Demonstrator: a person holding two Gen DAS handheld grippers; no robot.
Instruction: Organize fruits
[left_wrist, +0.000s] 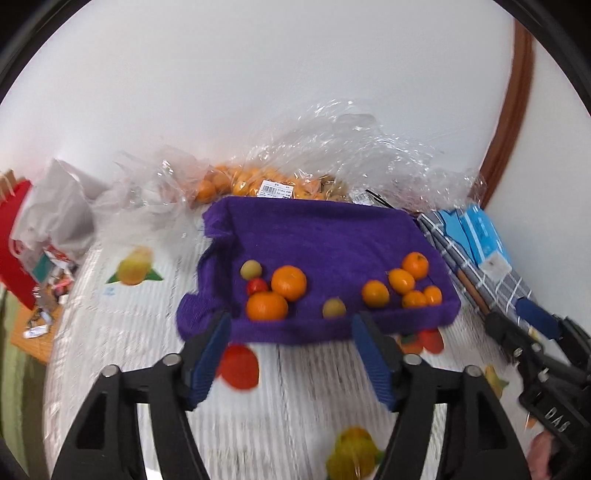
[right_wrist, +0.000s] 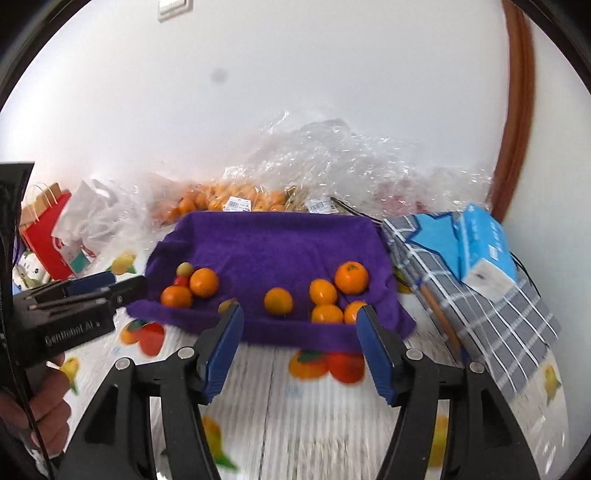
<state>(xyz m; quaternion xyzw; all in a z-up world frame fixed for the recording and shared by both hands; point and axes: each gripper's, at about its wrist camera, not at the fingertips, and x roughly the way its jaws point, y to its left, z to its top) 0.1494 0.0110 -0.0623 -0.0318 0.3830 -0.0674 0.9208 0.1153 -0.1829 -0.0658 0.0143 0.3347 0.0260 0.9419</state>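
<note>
A purple towel lines a shallow tray that holds the fruit. At its left sit two oranges, a small red fruit and a pale green fruit. Another green fruit and a lone orange lie in the middle. Several oranges cluster at the right. My left gripper hangs open over the tray's near edge, holding nothing. My right gripper is open and empty too, just right of it.
Bagged oranges and crumpled clear plastic lie behind the tray by the wall. A blue tissue pack rests on a grey checked cloth at the right. A red paper bag stands at the left. The tablecloth has fruit prints.
</note>
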